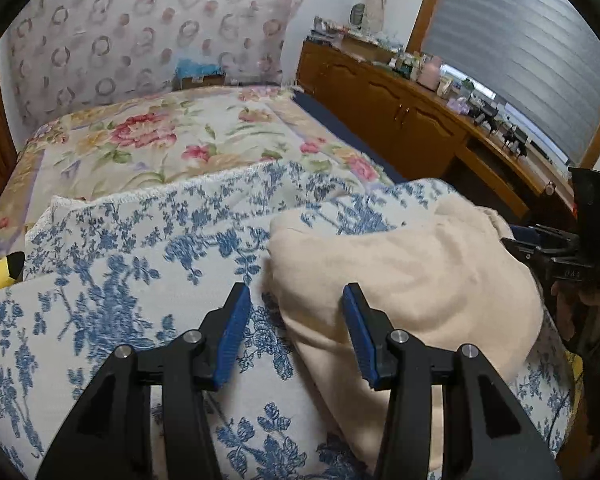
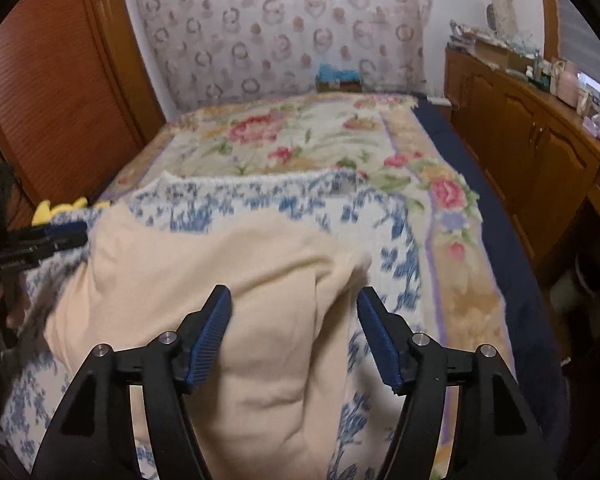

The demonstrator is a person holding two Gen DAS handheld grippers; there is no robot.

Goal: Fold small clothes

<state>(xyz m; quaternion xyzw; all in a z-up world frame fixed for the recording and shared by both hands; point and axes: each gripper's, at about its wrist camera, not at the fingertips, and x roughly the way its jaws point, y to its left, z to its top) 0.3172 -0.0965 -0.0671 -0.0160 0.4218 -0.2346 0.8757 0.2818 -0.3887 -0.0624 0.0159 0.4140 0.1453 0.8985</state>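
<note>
A cream garment [image 1: 420, 264] lies rumpled on a white bed cover with a blue flower print [image 1: 120, 280]. My left gripper [image 1: 296, 294] hovers over the garment's left edge, open, and its blue pads touch no cloth. At the right edge of the left wrist view, a hand holds my right gripper [image 1: 518, 240] at the garment's far side. In the right wrist view the cream garment [image 2: 220, 264] spreads under my right gripper [image 2: 294, 294], which stands open and wide above a raised fold. My left gripper [image 2: 74, 236] shows at the left, beside the cloth's corner.
A blanket with pink roses [image 1: 160, 140] covers the far half of the bed. A yellow plush toy [image 1: 4, 272] lies at the bed's left side. Wooden cabinets [image 1: 400, 112] with cluttered tops run along the right, and a wooden slatted door [image 2: 52, 92] stands on the left.
</note>
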